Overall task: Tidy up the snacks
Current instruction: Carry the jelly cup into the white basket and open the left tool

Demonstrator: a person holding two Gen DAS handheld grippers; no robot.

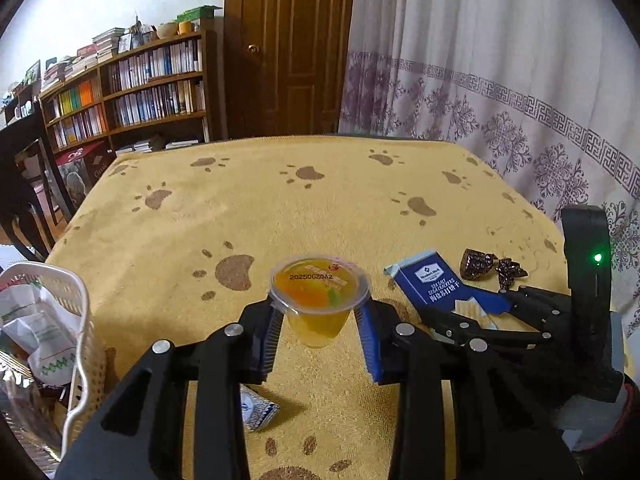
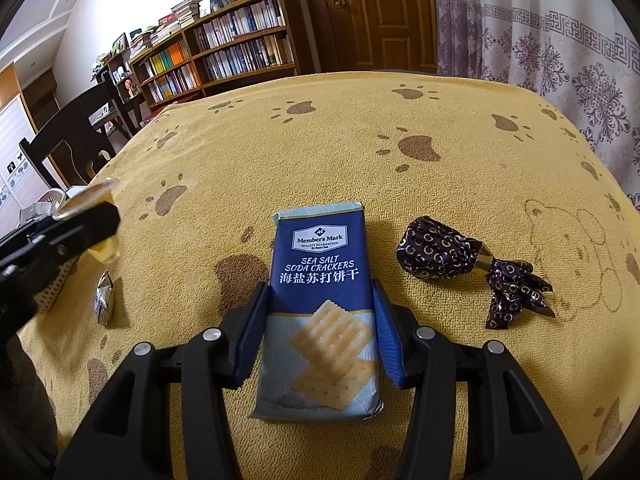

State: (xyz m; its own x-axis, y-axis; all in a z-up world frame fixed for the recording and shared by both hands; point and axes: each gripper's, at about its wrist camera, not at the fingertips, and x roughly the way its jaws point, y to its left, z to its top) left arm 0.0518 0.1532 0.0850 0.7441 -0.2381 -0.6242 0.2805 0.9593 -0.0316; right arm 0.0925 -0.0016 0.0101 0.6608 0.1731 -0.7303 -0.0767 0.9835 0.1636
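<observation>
Left gripper point(image 1: 320, 316): we see its two fingers closed on the jelly cup point(image 1: 319, 300), one pad at each side just under the rim. The cup is upright and held above the cloth.
Jelly cup: clear plastic, orange-yellow jelly inside, a sealed film lid with a printed date code.
Right gripper point(image 2: 320, 328): its blue pads point(image 2: 252, 336) stand at the two long sides of the cracker pack point(image 2: 320, 312). We cannot tell if they press it or only touch it.
Cracker pack: blue and white, marked "Member's Mark Sea Salt Soda Crackers"; it seems to lie flat on the cloth, near the front middle.
Wrapped chocolate point(image 2: 472, 264): dark foil with gold marks and a twisted end, lying just to the right of the cracker pack, apart from it.
Small silver packet point(image 2: 104, 298): on the cloth, below the held cup.
White basket point(image 1: 86, 320): at the left edge of the table, with some white packets inside.
Table cloth point(image 2: 360, 152): yellow with brown paw prints.
Background: we see a bookshelf point(image 1: 132, 88), a wooden door point(image 1: 292, 48) and a patterned curtain point(image 1: 500, 80).
</observation>
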